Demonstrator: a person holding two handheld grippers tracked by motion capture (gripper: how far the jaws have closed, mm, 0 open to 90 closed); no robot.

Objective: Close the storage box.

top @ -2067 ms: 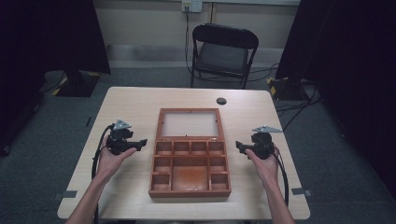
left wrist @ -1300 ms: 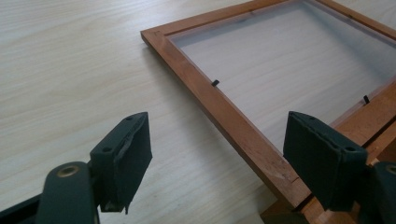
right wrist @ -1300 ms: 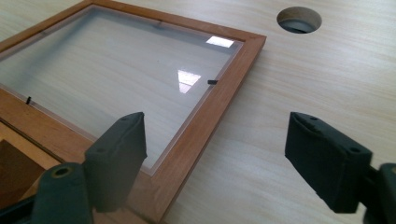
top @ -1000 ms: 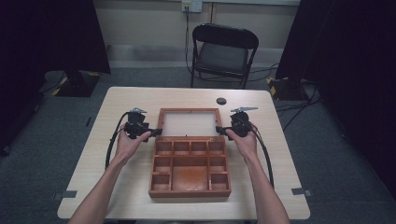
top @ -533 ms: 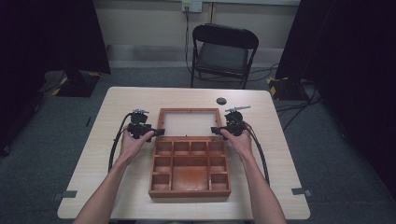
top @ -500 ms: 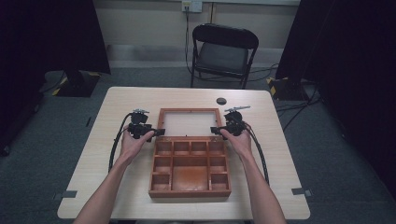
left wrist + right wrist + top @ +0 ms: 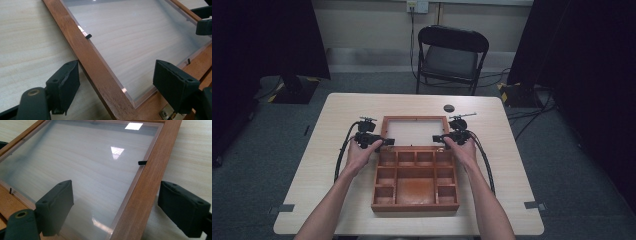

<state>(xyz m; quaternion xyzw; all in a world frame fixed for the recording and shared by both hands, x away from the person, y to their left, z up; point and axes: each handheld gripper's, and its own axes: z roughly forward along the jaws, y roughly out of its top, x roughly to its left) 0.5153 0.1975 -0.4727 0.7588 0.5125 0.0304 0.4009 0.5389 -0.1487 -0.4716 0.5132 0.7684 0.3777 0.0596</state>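
Both my arms reach forward over the tabletop.
My left gripper and right gripper face each other, jaws apart.

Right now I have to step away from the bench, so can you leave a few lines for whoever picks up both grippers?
Left gripper: open, jaws straddling the left rail of the lid, pads not pressing. They have just been opening a little.
Right gripper: open, jaws straddling the lid's right rail, clear gaps either side. Also just been opening.
The wooden box sits mid-table, its glazed lid folded back flat on the table behind the compartments, which look bare. A small dark disc lies beyond the lid.
Done: both grippers placed at the lid rails near the hinge.
Left: probably close on the rails and swing the lid over.
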